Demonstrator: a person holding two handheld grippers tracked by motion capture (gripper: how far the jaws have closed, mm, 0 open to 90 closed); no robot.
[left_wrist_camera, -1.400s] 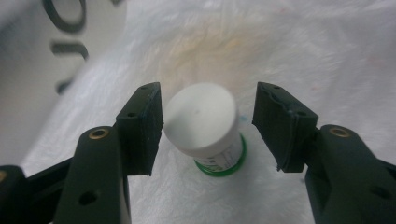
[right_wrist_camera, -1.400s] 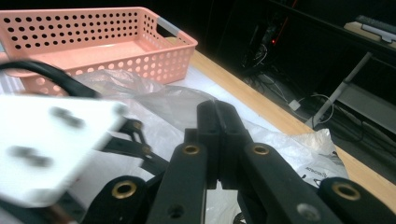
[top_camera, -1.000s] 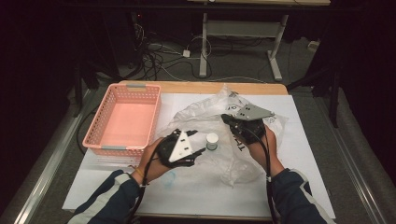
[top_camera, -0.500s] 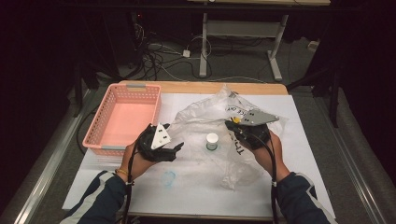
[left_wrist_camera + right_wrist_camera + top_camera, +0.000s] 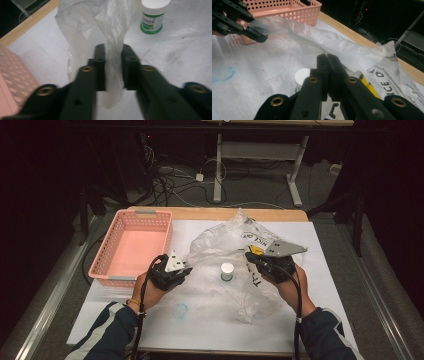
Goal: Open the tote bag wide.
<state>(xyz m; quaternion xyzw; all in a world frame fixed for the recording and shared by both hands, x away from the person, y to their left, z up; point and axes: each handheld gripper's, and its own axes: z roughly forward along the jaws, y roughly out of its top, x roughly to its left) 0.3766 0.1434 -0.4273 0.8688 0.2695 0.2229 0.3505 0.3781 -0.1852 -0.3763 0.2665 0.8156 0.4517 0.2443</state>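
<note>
A clear plastic bag lies crumpled on the white table cover, printed in black capitals — the high view gives a fragment like "NICE DAY", the right gripper view only "ICE D Y" beside a yellow patch. A small white-capped bottle with a green label, its text too blurred to read, stands between the grippers; the left gripper view shows that label, the high view mainly the cap. The left gripper has just been closing its jaws on a bunched fold of the bag's edge, near the pink basket. The right gripper has its jaws pressed together, pinching the film at the bag's other side.
</note>
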